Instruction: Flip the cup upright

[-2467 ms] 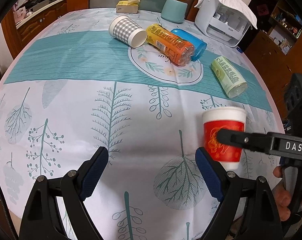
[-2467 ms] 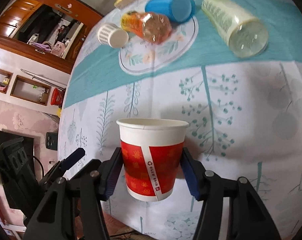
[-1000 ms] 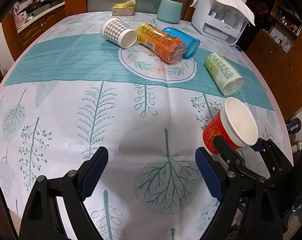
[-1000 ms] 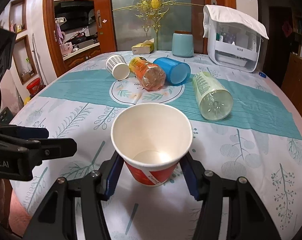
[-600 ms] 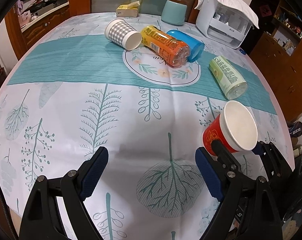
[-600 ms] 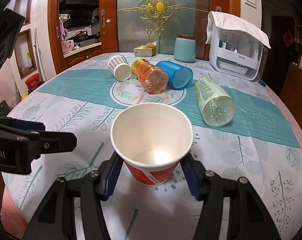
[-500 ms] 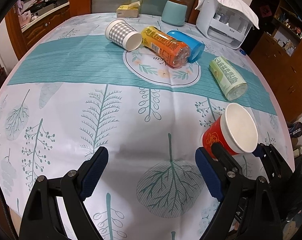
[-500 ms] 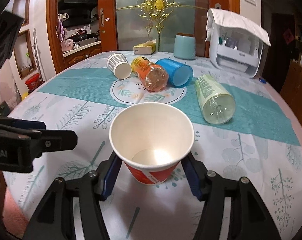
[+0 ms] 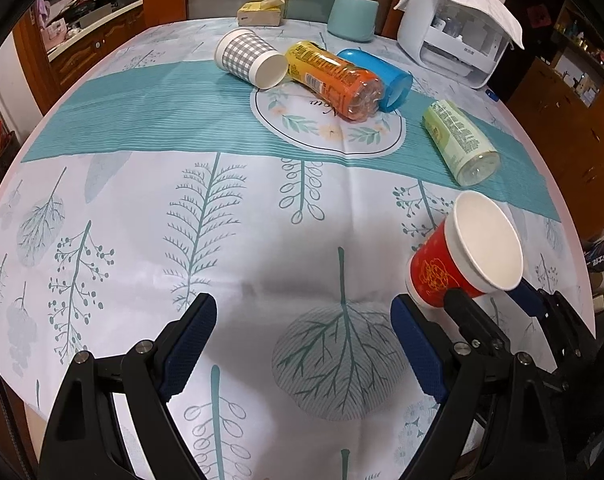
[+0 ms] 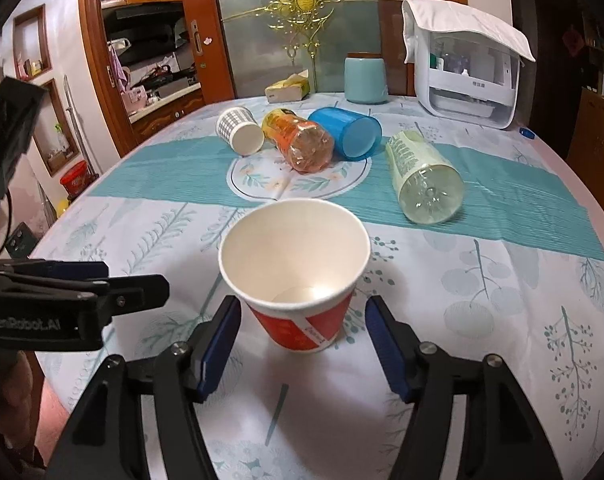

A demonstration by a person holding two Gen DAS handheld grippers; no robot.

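The red paper cup [image 10: 298, 280] with a white inside stands upright on the tablecloth, mouth up. My right gripper [image 10: 302, 332] is open, its blue pads on either side of the cup with a gap on both sides. In the left wrist view the cup [image 9: 458, 260] is at the right, and the right gripper [image 9: 490, 308] reaches to it from the lower right. My left gripper [image 9: 302, 344] is open and empty, low over the tablecloth to the left of the cup.
Lying on the teal runner at the back: a checked paper cup [image 9: 248, 58], an orange bottle [image 9: 334, 78], a blue cup [image 9: 382, 76], a green bottle [image 9: 460, 142]. Behind them are a tissue box [image 9: 260, 16], a teal canister [image 9: 352, 16], a white appliance [image 9: 458, 36]. The table edge [image 9: 578, 264] is close on the right.
My right gripper's jaws have opened off the red cup, which now stands free on the table. The left gripper has barely moved.
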